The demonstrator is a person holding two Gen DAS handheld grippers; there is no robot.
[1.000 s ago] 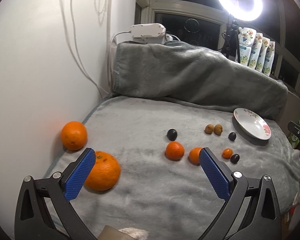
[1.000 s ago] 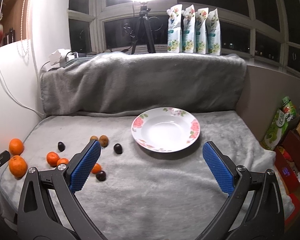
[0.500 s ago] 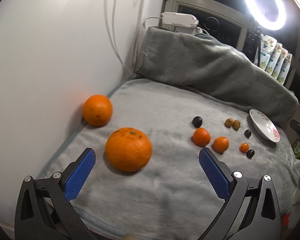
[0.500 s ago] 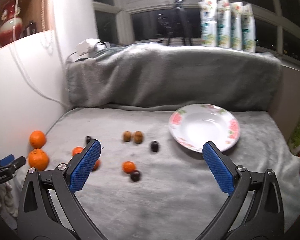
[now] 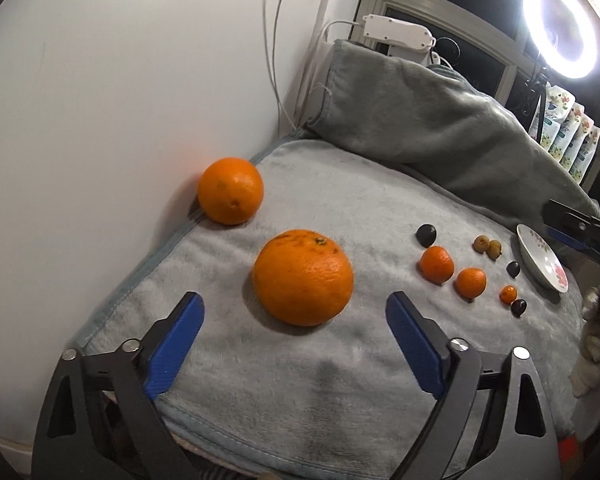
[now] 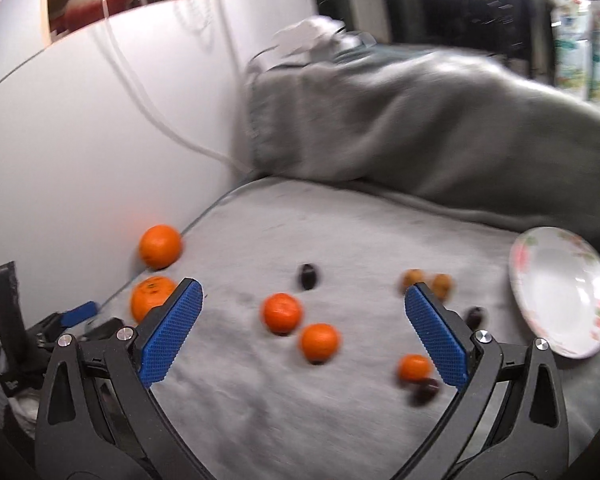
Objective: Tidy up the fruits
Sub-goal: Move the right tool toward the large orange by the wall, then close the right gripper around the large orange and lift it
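I can't read any text from here. The pouches at the right edge of the left wrist view carry printed panels and floral pictures, but the lettering is too small to make out. In the right wrist view the same pouches, upper right, are smeared by motion blur. The plate at the right shows only a flower pattern, no words.

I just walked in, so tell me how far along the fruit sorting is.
Nothing looks sorted: the plate is empty. The left gripper, its jaws just closing slightly, frames the nearest orange without touching it. The right gripper is open, empty. All fruit lies on the blanket.
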